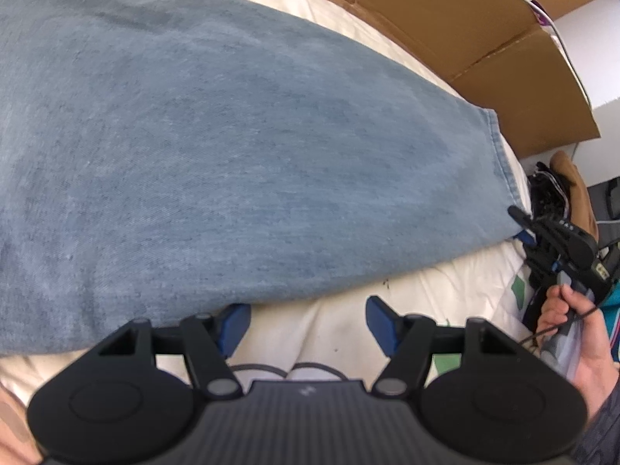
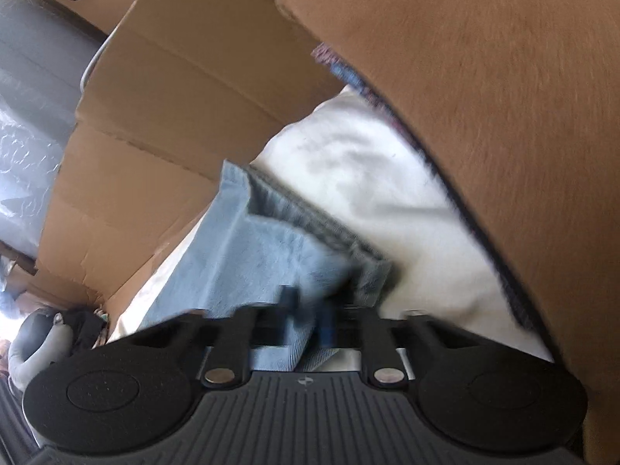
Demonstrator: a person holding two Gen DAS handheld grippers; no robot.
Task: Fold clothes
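Light blue jeans [image 1: 232, 155] lie spread flat across a cream bed sheet [image 1: 457, 290]. My left gripper [image 1: 308, 319] is open at the jeans' near edge. Its left pad [image 1: 234, 323] sits right at the denim's edge and its right pad [image 1: 381, 323] is over bare sheet. In the same view my right gripper [image 1: 523, 228] reaches the hem corner at the far right, with a hand [image 1: 573, 329] on its handle. In the right wrist view, my right gripper [image 2: 310, 312] is shut on the hem corner of the jeans [image 2: 263, 255], and the denim bunches between the pads.
Flattened cardboard boxes [image 1: 484, 38] stand along the bed's far side, and they fill the left of the right wrist view [image 2: 174, 97] too. A brown plush cushion [image 2: 484, 97] lies close on the right, over the sheet [image 2: 368, 178]. Dark clutter [image 1: 550, 190] sits by the bed's end.
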